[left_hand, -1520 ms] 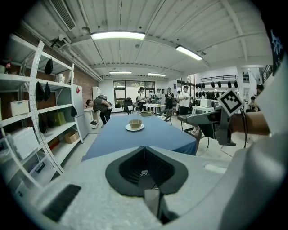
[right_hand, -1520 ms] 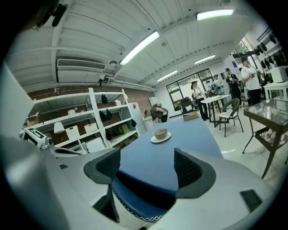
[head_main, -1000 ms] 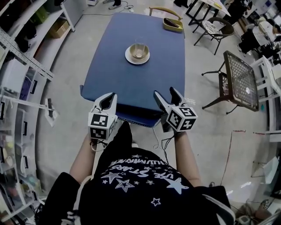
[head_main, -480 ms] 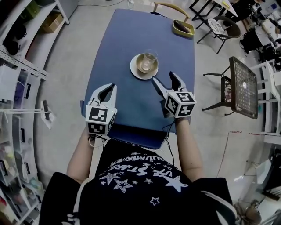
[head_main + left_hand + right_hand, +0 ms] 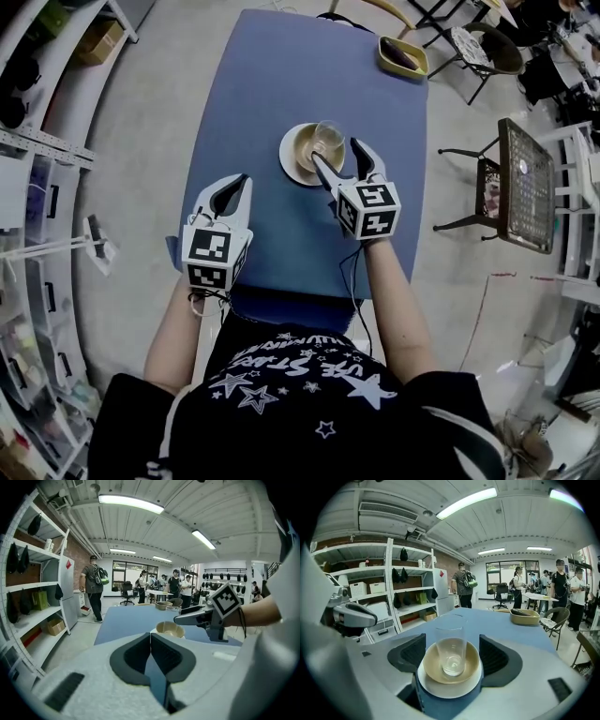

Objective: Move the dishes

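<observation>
Light: we see bright, even light from ceiling tubes overhead.
Shadows: we find only soft, faint ones on the blue table.
Distortion: we note strong fisheye bending at every edge, with black corners in both gripper views.
Focus: we see the glass sharp and the far background softer.

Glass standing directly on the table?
No, the glass stands inside the tan bowl, which sits on a white plate.

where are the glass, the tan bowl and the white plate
glass [image 5: 451, 641], right gripper view, on its clear side wall
tan bowl [image 5: 430, 665], right gripper view, on its inner left side
white plate [image 5: 446, 692], right gripper view, on its near rim
</observation>
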The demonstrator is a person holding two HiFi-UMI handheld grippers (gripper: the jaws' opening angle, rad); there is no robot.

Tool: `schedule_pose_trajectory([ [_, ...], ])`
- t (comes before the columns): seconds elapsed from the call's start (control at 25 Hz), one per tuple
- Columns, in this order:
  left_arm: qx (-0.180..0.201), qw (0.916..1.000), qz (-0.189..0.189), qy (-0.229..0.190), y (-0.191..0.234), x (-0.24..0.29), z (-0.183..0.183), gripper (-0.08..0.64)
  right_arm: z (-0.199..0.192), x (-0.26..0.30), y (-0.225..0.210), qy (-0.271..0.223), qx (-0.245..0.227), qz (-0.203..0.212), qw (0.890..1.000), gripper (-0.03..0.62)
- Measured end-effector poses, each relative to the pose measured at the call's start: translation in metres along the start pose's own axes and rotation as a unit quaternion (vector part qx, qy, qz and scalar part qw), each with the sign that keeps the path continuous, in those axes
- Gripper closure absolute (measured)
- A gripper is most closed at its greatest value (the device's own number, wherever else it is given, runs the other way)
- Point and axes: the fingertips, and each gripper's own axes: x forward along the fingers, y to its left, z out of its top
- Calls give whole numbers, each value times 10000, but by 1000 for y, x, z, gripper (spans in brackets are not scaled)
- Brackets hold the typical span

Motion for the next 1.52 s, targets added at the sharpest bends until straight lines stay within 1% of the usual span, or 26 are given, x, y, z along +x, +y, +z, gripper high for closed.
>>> schedule_pose_trajectory([
  [0.16,-35,9999,-59,75,4,12,-3,540,1,20,6,46,-139,100,9998,244],
  [0.36,-165,9997,-82,131,3,24,-6,540,5,36,5,34,-235,106,9997,246],
  [0.4,-178,9997,-87,141,3,25,-6,540,6,38,4,35,-241,100,9997,250],
  [0.52,-186,9996,-112,169,3,29,-8,540,6,43,4,37,-285,87,9995,307],
  [0.64,-178,9996,-132,191,4,32,-9,540,7,46,6,19,-325,132,9994,310],
  [0.72,-176,9995,-142,207,5,34,-10,540,6,46,5,25,-268,146,9995,311],
  [0.84,-155,9995,-176,221,5,38,-10,540,7,45,3,-11,-5,216,9998,311],
  [1.04,-127,9994,-248,199,-1,41,-5,540,28,33,0,-162,-75,227,9996,311],
  [1.16,-122,9994,-268,171,-3,43,-1,540,44,23,-11,-348,82,150,9993,311],
  [1.24,-42,9996,-248,148,-4,44,2,540,55,17,-21,-475,133,71,9988,311],
  [1.36,366,9990,-234,138,-6,47,7,540,66,12,-41,-615,255,-81,9977,311],
  [1.4,438,9986,-264,132,-8,48,8,540,67,12,-49,-621,240,-164,9976,311],
  [1.44,429,9985,-312,129,-10,49,8,540,67,12,-57,-601,198,-259,9977,311],
  [1.52,233,9988,-411,134,-11,52,9,540,63,15,-72,-528,127,-445,9975,311],
])
